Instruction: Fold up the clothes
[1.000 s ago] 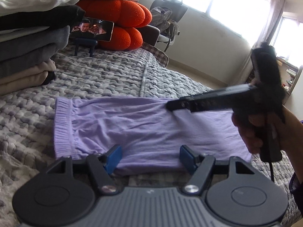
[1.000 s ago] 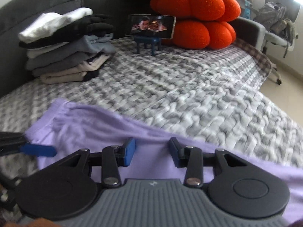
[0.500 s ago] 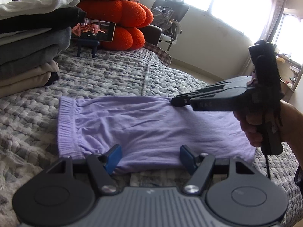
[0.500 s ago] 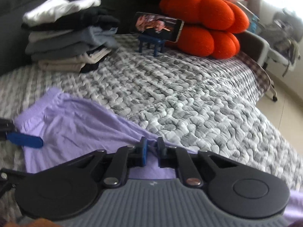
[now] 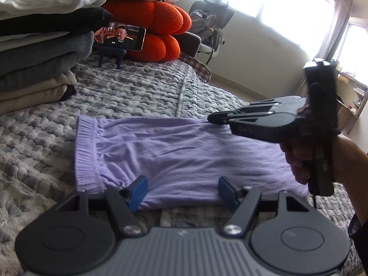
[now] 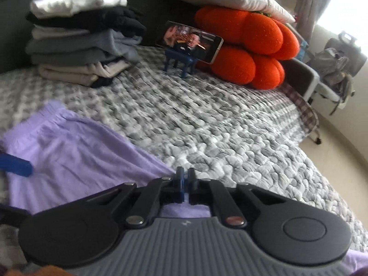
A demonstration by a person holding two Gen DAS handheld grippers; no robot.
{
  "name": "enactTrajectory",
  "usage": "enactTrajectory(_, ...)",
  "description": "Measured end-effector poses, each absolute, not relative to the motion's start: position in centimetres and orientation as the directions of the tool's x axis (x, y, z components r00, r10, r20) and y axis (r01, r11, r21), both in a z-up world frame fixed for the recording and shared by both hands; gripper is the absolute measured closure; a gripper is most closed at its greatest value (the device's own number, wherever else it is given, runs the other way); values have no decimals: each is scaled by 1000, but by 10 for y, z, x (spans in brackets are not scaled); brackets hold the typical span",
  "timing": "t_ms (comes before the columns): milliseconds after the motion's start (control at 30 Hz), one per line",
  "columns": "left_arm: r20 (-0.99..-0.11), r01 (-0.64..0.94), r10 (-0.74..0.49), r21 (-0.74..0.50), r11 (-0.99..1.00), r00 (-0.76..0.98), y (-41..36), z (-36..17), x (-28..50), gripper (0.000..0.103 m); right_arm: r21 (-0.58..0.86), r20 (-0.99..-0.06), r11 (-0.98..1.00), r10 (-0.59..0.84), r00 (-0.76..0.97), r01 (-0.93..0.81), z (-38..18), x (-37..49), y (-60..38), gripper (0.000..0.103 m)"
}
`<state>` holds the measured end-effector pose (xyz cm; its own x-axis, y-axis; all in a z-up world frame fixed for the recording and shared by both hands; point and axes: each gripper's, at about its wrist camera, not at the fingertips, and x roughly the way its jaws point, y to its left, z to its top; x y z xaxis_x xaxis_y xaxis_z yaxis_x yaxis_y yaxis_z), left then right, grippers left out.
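1. Two handheld grippers: the left gripper (image 5: pixel 180 189) hangs at the near edge of the lilac garment (image 5: pixel 184 151), blue pads spread wide, holding nothing.
2. The right gripper (image 6: pixel 185 179), which has just been closing, pinches the garment's far edge.
3. One garment, soft ribbed-hem knit, lies flat on the grey pebbled quilt (image 6: pixel 218 124).
4. One stack of folded clothes (image 6: pixel 78 39), about seven layers.
5. One phone (image 6: pixel 189 41) on a blue stand, against one lumpy orange cushion (image 6: pixel 250 46).
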<state>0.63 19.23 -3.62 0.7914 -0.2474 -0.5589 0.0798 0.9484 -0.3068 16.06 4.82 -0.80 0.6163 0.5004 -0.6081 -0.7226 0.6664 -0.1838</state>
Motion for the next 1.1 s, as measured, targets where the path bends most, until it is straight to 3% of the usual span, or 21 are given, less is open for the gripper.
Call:
enactTrajectory(200,-559,75,-244,-307,949,793,192,-36,6,33,-191,-659,616,496,565,-764,-8,154,58,91)
enactTrajectory(733,-557,73,-242,-308,948,794,193,-35,5,33,-140,-675,647,492,550,-750,-9,160,59,90)
enactTrajectory(767,-558,73,-242,-308,948,794,193,-35,5,33,-140,-673,651,490,554,-746,-10,159,60,91)
enactTrajectory(833,-559,73,-242,-309,948,793,193,-35,5,33,-144,-674,658,481,561,-739,-11,160,62,103)
enactTrajectory(1100,-562,74,-245,-309,948,790,193,-35,5,33,-263,-641,658,428,637,-706,-16,158,80,103)
